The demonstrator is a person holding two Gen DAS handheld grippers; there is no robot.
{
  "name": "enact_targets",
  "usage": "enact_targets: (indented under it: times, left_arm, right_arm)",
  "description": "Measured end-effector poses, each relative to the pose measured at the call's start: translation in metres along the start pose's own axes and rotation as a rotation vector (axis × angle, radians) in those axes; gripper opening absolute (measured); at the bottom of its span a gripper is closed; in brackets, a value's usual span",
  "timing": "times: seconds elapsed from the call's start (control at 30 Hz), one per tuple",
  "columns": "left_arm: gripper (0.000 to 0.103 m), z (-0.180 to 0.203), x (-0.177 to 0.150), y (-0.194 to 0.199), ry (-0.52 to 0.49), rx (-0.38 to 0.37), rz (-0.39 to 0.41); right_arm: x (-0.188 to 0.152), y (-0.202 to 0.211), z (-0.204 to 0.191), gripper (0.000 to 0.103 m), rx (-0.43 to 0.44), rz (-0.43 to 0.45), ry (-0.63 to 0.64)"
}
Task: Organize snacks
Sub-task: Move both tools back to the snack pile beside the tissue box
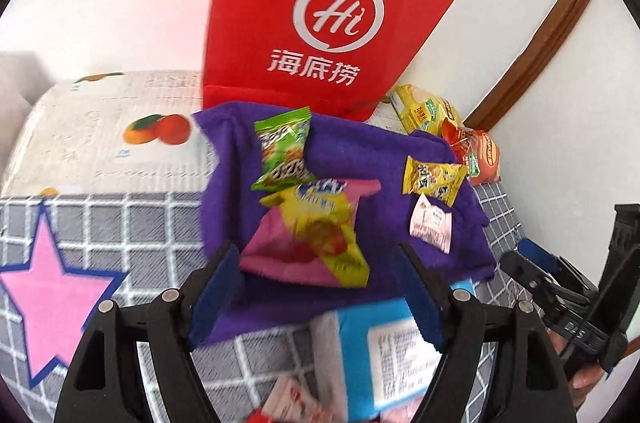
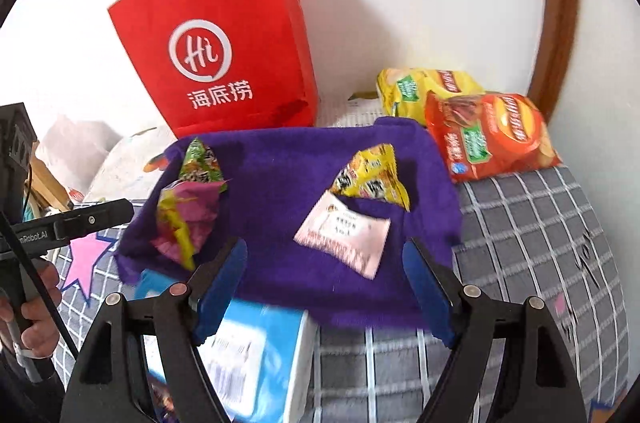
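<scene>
left gripper [image 1: 320,287]: jaws apart, nothing between them; you hover just short of the pink packet [image 1: 288,255] with the yellow packet [image 1: 328,227] lying across it.
risk, left: close here and you may pinch both packets at once, or snag the purple cloth [image 1: 360,151] under them and drag everything.
right gripper [image 2: 324,287]: jaws apart, empty; the pale pink sachet [image 2: 344,235] sits just ahead, touching the yellow candy pack [image 2: 372,175].
risk, right: the sachet lies flat on soft cloth, so your fingers may slide over it.
near edge: the blue box [image 2: 260,355] lies under both grippers; a low approach could bump it.
farther out: green packet [image 1: 284,147], chip bags [image 2: 488,139] by the wall, red paper bag [image 2: 224,43] upright on the bed [image 2: 520,223], easily tipped.
</scene>
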State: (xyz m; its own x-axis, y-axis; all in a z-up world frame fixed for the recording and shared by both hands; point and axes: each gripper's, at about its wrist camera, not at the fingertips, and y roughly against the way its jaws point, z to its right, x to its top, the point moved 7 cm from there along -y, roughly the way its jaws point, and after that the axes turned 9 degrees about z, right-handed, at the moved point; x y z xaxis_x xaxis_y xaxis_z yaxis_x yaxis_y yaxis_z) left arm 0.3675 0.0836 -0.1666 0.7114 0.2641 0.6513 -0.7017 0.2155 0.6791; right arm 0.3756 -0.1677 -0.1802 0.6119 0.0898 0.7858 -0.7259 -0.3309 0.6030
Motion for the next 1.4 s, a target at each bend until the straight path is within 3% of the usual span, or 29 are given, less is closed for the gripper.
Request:
enact_targets:
  times: [0.27, 0.57, 0.67, 0.9, 1.17, 1.2, 1.23, 1.27, 1.4]
  left_arm:
    - [0.078, -0.010, -0.027, 0.050, 0.008, 0.012, 0.023]
    - [0.077, -0.026, -0.064, 0.093, 0.006, 0.047, 0.019]
    - [0.078, -0.030, -0.072, 0.107, 0.008, 0.046, 0.027]
    - [0.078, -0.040, -0.088, 0.132, -0.001, 0.041, 0.043]
    - [0.078, -0.055, -0.102, 0.142, 0.006, 0.055, 0.036]
    - [0.078, -0.056, -0.105, 0.142, 0.001, 0.060, 0.033]
    - [0.078, -0.057, -0.107, 0.142, -0.003, 0.066, 0.030]
    - [0.078, -0.058, -0.109, 0.141, -0.007, 0.071, 0.025]
    - [0.078, -0.061, -0.118, 0.131, -0.007, 0.077, -0.005]
  right_arm:
    - [-0.047, 0.060, -0.035, 0.080, 0.043, -0.026, 0.023]
    - [-0.119, 0.095, -0.089, 0.080, 0.195, -0.130, -0.074]
    - [-0.136, 0.099, -0.108, 0.080, 0.222, -0.155, -0.049]
    - [-0.163, 0.102, -0.145, 0.080, 0.232, -0.203, 0.019]
    - [-0.187, 0.076, -0.170, 0.079, 0.166, -0.274, 0.129]
    - [-0.190, 0.073, -0.171, 0.077, 0.159, -0.279, 0.141]
    - [-0.193, 0.071, -0.172, 0.065, 0.145, -0.283, 0.157]
    - [-0.194, 0.070, -0.171, 0.060, 0.137, -0.285, 0.168]
    - [-0.185, 0.084, -0.165, 0.060, 0.175, -0.242, 0.131]
